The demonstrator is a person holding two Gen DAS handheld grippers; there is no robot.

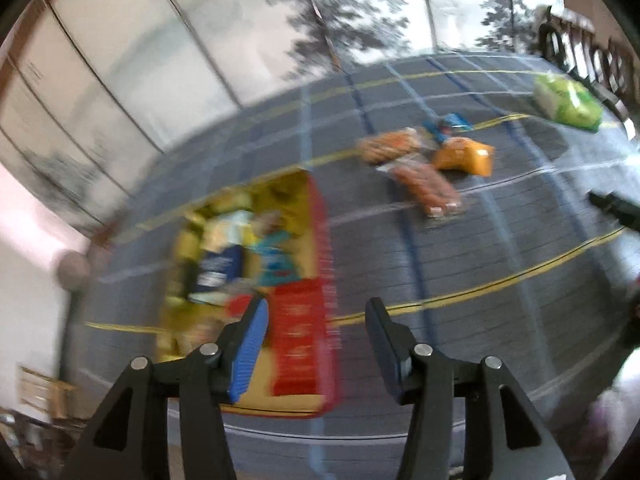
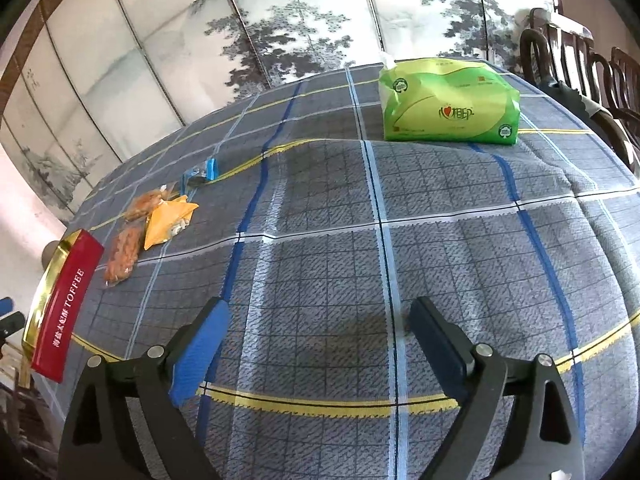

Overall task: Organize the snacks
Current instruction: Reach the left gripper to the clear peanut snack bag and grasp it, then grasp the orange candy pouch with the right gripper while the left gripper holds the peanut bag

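Both grippers are seen empty, jaws apart — left gripper [image 1: 316, 322] poised over the near end of the red toffee tin [image 1: 308, 332], right gripper [image 2: 320, 328] over bare plaid cloth. The tin, at the counter's left edge, already holds several packets. Four loose snacks remain mid-counter: two clear nut packets [image 2: 122, 254], an orange packet [image 2: 168, 222], a small blue one [image 2: 200, 174]. Judged mid-task — a reach to those packets is called for next. The green tissue pack [image 2: 448, 100] sits toward the far edge.

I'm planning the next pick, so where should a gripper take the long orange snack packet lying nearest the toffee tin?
Grip the long orange snack packet across its narrow width at mid-length, coming from above: it lies flat on the tablecloth, with the yellow packet close beside its far end.
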